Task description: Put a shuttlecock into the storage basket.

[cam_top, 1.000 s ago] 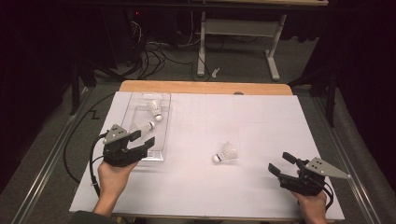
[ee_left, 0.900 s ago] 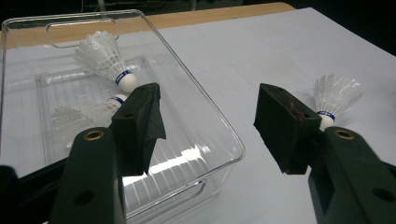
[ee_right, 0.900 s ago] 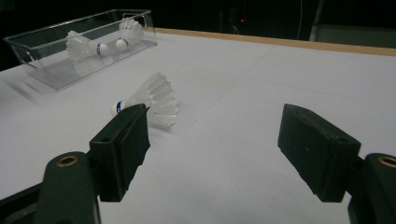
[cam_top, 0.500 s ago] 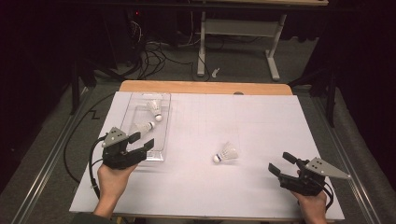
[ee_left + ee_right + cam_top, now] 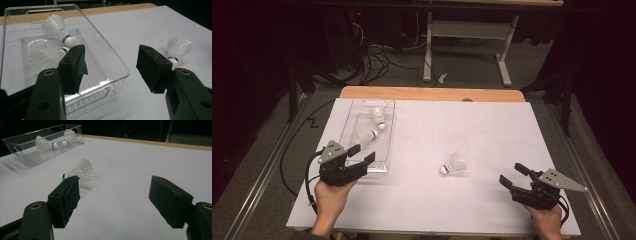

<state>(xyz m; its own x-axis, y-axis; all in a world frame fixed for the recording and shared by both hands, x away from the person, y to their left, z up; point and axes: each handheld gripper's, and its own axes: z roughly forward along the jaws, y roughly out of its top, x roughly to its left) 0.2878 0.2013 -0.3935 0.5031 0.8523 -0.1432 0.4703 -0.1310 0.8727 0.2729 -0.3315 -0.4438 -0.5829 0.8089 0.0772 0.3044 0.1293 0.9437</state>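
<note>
High view showed my left gripper [image 5: 363, 156] gaping empty over the clear tray [image 5: 388, 131], my right gripper [image 5: 513, 175] equally wide beside the loose shuttlecock [image 5: 454, 164].

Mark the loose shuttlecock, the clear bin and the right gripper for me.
White feathered shuttlecock [image 5: 454, 164], high view, on its feather skirt.
Clear plastic bin [image 5: 119, 65], left gripper view, on its near-right rim.
Right gripper [image 5: 513, 175], high view, between its fingers.

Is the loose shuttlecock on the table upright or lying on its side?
On its side: the shuttlecock lies on the white table, cork pointing sideways.
</note>
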